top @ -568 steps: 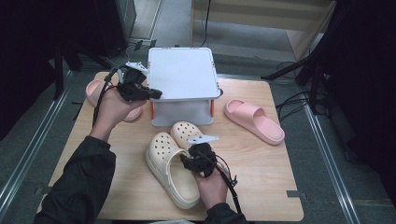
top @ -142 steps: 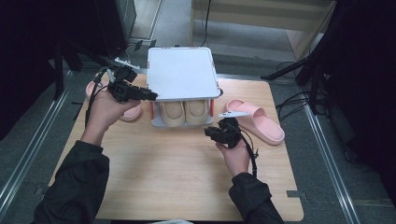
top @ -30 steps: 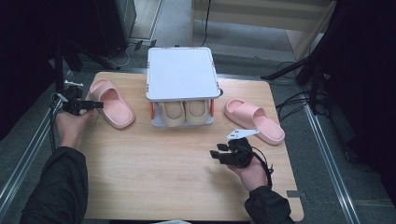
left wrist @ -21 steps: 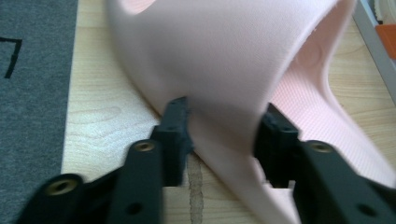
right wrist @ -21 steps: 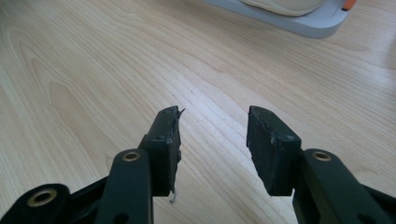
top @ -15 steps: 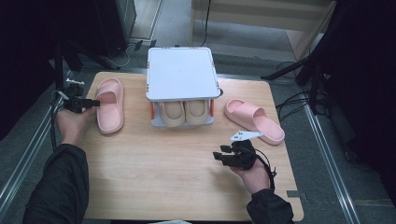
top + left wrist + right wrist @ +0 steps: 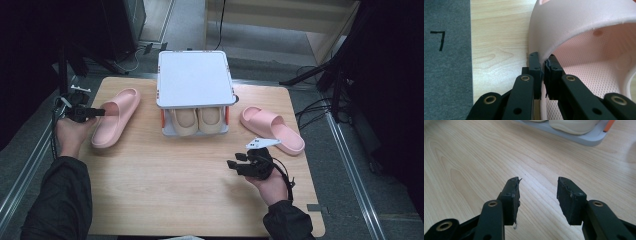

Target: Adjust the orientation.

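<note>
**Now clamped on the pink slide's strap wall**

Already pinching: left gripper closed on the thin side wall of the strap of the left pink slide, one pad outside, one inside the foot opening, jaws having just been closing onto it. Seen from the high view, left gripper at nine o'clock of the slide, biting its near edge. Long axis of the slide running from about seven o'clock to one o'clock on the wooden table, upper end aimed toward the rack. Rack itself at roughly three o'clock from the held slide, lower shelf already taken by the beige clogs, white top bare.

Right gripper hanging low over bare wood, jaws apart with nothing between them, well away from this slide. Second pink slide at about one o'clock of that gripper, near, untouched.

Likely next: lift and carry rightward toward the rack; grip off-centre on a soft wall, so expect sag or swing about the pinch.
</note>
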A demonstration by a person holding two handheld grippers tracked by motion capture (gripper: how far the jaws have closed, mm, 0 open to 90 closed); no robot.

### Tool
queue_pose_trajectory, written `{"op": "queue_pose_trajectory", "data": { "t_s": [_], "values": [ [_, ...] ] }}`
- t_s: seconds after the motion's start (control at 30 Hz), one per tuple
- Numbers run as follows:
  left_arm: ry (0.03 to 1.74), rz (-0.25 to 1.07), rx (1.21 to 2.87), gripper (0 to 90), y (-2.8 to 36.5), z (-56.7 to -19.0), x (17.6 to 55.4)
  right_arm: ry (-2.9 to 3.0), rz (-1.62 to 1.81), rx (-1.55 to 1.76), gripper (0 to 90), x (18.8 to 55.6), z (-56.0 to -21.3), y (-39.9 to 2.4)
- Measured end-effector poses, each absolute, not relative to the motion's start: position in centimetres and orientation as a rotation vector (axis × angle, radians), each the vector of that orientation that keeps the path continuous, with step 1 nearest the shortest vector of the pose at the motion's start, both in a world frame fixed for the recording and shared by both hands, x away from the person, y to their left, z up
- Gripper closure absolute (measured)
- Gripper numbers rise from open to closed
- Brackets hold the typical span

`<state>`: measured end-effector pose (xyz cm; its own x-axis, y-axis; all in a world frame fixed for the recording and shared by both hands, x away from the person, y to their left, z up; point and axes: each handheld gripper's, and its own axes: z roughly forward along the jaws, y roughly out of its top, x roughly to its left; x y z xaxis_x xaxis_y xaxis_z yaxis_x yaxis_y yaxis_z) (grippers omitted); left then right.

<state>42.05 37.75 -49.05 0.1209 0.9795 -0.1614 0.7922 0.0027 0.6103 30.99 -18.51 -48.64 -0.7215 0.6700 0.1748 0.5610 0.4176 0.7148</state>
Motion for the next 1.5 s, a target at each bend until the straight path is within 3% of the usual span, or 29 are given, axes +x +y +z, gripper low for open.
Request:
{"op": "queue_pose_trajectory", "data": {
  "t_s": [0.83, 1.5],
  "values": [
    [1.501, 0.335, 2.000, 84.6, 32.2, -45.7, 32.5, 2.412, 1.233, 1.122, 53.4, 34.0, -46.6, -21.9],
    [1.239, 0.236, 2.100, 84.3, 24.9, -46.5, 29.9, 2.337, 1.199, 1.241, 53.9, 35.8, -46.8, -25.6]
  ]
}}
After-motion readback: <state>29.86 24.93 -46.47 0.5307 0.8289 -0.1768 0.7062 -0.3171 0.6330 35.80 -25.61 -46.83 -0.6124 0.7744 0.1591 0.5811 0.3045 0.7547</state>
